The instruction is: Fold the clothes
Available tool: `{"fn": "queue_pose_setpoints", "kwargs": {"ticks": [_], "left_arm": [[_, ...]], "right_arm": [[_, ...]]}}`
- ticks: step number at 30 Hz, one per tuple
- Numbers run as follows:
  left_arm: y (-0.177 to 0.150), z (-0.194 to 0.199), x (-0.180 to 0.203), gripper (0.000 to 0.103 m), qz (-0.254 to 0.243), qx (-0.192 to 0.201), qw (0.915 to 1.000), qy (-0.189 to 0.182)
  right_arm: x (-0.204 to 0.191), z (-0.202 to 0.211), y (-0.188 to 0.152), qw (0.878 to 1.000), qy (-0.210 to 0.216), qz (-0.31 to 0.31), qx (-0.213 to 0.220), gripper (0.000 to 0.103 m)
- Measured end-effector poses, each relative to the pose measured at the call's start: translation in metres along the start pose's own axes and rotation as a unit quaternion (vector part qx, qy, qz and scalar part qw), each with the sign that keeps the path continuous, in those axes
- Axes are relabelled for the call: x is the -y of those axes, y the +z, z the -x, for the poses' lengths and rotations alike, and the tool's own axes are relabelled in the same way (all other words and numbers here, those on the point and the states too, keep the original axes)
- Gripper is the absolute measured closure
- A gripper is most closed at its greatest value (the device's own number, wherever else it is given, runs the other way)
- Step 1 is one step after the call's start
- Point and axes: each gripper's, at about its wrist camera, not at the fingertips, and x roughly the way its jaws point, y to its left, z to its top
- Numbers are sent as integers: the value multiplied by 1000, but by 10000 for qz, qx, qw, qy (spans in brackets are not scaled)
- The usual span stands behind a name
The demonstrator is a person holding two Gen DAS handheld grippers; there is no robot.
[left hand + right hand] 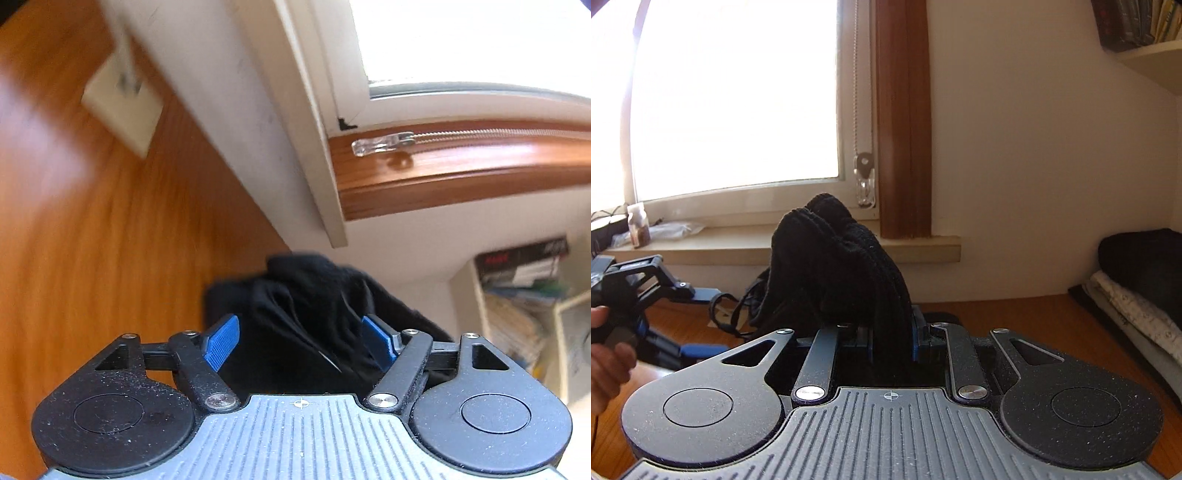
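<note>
Right gripper: jaws narrow, clamped on a thick bunch of the black knit garment, which stands up in a hump above them and trails down toward the wooden tabletop on my left side. Left gripper: jaws wide, blue pads well apart, the same black cloth bunched between and beyond them, but I can't see either pad pressing it, so I read it as not gripped. In the right wrist view the left gripper shows at the left edge with a hand around it, low near the tabletop. The left view is tilted and motion-blurred, so cloth edges are hard to read there. A stack of folded fabric sits at the right edge of the tabletop against the wall. My read: the garment is crumpled, held at one point only, and I can't tell whether it's being picked up to spread or carried between folds. To do this well: get the left jaws onto a single layer at a hem or corner, not into the wad; close fully before pulling; then draw the two grips apart to tension the cloth flat. The knit is thick and floppy, so a shallow pinch may slip.
</note>
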Motion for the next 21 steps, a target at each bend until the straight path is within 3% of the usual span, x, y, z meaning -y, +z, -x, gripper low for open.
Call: {"fn": "queue_pose_setpoints", "kwargs": {"ticks": [3,8,15,21], "left_arm": [[-18,-5,-2,26,648,67,9976,-245],[-17,-27,1,25,788,106,9965,-255],[-3,-32,4,21,670,160,9972,-296],[12,-35,12,21,222,-85,9997,107]], "right_arm": [[-1,1,-2,10000,44,17,24,84],[-6,9,-9,9998,169,74,-12,84],[-21,17,-21,9977,445,497,-80,84],[-54,24,-40,9831,573,1718,-275,84]]}}
